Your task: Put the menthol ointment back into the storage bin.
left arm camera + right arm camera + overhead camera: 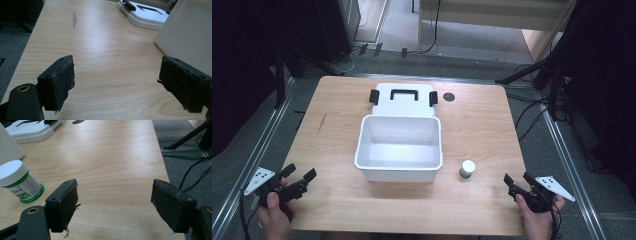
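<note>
My right gripper (pixel 518 184) gapes empty, left gripper (pixel 299 176) too. Jar (pixel 467 169) near right: small, light, rigid, likely slick plastic; I'd pinch body below white cap.

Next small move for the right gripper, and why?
Probably swing the right gripper left toward the small jar. Its fingers stand open and empty, the jar stands upright just beside the open white box, nearer this gripper than the other.
</note>
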Action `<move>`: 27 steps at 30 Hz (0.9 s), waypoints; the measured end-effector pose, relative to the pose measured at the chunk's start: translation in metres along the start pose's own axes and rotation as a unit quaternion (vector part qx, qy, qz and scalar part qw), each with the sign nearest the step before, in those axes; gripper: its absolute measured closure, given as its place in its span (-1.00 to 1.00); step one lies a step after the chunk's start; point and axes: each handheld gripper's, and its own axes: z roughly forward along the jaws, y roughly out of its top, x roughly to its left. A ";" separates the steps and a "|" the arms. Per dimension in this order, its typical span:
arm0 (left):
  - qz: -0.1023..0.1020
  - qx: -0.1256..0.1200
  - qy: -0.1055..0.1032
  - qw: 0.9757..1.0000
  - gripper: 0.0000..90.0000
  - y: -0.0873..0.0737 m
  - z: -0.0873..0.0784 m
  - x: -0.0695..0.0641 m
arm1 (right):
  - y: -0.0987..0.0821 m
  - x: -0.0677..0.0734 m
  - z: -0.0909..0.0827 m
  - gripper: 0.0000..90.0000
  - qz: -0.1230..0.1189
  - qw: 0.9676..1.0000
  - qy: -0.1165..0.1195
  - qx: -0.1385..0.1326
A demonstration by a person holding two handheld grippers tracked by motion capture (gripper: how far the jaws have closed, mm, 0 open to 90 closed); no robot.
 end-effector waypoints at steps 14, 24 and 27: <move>0.020 -0.011 0.025 0.999 -0.68 -0.003 0.002 -0.005 | 0.033 0.024 0.008 -0.43 -0.073 0.985 -0.008 0.155; 0.027 -0.006 0.027 0.999 -0.68 -0.002 0.002 -0.006 | 0.061 0.038 0.017 -0.44 -0.126 0.956 -0.012 0.264; 0.026 -0.006 0.028 0.999 -0.68 -0.002 0.003 -0.006 | 0.065 0.044 0.023 -0.43 -0.143 0.941 -0.011 0.306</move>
